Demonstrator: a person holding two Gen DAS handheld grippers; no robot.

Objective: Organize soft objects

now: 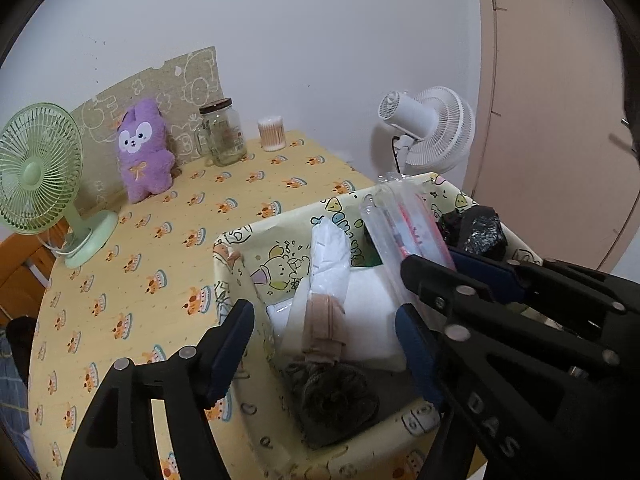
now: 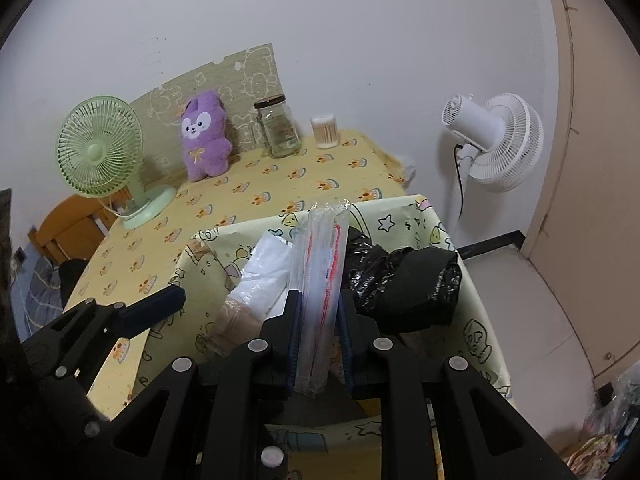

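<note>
A cartoon-printed fabric storage bin (image 1: pixel 280 226) (image 2: pixel 424 216) stands on the yellow table. It holds a white plastic bag (image 1: pixel 330 256) (image 2: pixel 264 268), a beige stocking roll (image 1: pixel 322 330) (image 2: pixel 232 326), a dark scrubber (image 1: pixel 336 396) and a black plastic bundle (image 1: pixel 474 230) (image 2: pixel 408 284). My right gripper (image 2: pixel 319 312) (image 1: pixel 448 258) is shut on a clear plastic packet with red print (image 2: pixel 324 272) (image 1: pixel 404 224), held upright over the bin. My left gripper (image 1: pixel 324 344) is open and empty, straddling the bin's near left corner.
A purple plush bunny (image 1: pixel 144 150) (image 2: pixel 204 136), a glass jar (image 1: pixel 222 132) (image 2: pixel 280 126) and a cotton swab tub (image 1: pixel 272 133) (image 2: pixel 326 130) stand at the table's far edge. A green desk fan (image 1: pixel 38 176) (image 2: pixel 104 148) is at left, a white floor fan (image 1: pixel 436 130) (image 2: pixel 500 140) at right.
</note>
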